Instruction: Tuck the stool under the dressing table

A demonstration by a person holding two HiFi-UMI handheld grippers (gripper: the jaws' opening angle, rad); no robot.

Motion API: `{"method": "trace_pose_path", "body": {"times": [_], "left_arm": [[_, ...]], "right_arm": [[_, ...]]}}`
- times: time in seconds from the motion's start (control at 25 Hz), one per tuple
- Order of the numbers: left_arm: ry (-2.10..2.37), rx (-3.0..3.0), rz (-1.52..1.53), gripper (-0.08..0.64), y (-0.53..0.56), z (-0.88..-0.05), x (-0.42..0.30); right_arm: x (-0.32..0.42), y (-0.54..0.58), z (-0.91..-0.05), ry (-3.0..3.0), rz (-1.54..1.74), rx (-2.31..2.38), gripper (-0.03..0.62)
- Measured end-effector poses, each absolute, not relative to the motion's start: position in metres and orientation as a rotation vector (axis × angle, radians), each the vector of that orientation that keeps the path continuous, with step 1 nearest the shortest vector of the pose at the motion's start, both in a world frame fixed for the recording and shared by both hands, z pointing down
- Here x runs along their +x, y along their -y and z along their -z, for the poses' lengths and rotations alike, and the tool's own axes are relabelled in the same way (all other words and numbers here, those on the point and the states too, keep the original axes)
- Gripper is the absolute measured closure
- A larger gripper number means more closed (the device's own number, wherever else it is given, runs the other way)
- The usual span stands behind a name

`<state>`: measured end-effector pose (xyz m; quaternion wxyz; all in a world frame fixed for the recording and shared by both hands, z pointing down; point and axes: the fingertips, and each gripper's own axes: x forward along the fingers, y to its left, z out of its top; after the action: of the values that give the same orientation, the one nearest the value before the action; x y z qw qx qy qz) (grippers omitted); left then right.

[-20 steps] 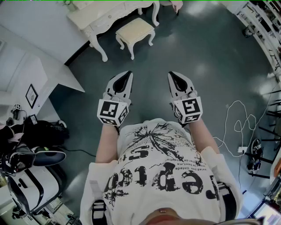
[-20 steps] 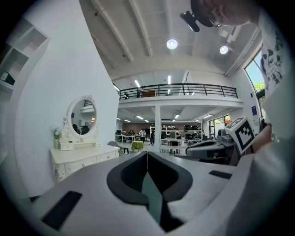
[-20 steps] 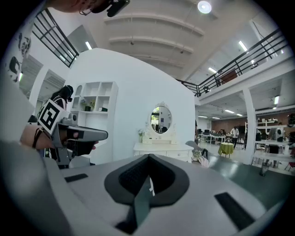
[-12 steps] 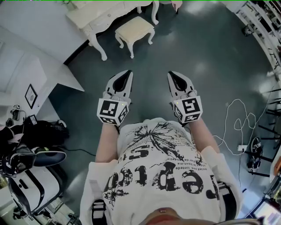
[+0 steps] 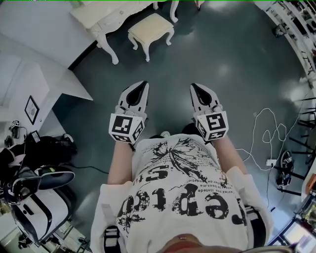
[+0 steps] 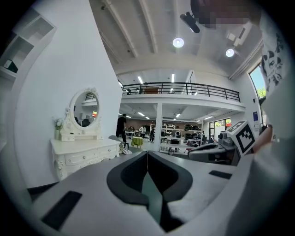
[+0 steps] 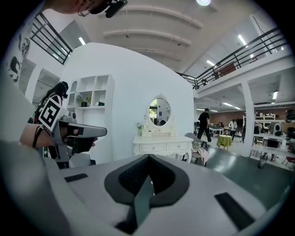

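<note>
A cream cushioned stool [image 5: 150,29] with white curved legs stands on the dark floor, just in front of the white dressing table [image 5: 106,15] at the top of the head view. The table with its oval mirror also shows in the left gripper view [image 6: 83,154] and the right gripper view [image 7: 161,145]. My left gripper [image 5: 143,85] and right gripper [image 5: 194,86] are held side by side at chest height, well short of the stool. Both are shut with nothing between the jaws.
A white wall corner [image 5: 74,91] juts out at the left. Bags and a white case [image 5: 34,207] lie at the lower left. A white cable [image 5: 269,133] and racks [image 5: 296,29] are at the right. Dark floor [image 5: 222,54] lies between me and the stool.
The stool and table have slid slightly up and left in the head view. Both grippers stay shut and level.
</note>
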<state>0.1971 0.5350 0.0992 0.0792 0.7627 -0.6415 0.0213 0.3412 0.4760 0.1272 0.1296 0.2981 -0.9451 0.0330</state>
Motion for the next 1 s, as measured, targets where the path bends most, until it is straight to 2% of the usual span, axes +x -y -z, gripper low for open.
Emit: {"method": "trace_pose_path", "body": {"times": [0.4, 1.0], "left_arm": [[1.993, 2.182, -0.102, 0.54, -0.455, -0.124, 0.189], [2.237, 1.859, -0.044, 0.54, -0.202, -0.135, 0.176]], "right_arm": [[0.326, -0.381, -0.153, 2.771, -0.113, 0.76, 0.575], [0.284, -0.096, -0.165, 2.805, -0.025, 0.376, 0.575]]}}
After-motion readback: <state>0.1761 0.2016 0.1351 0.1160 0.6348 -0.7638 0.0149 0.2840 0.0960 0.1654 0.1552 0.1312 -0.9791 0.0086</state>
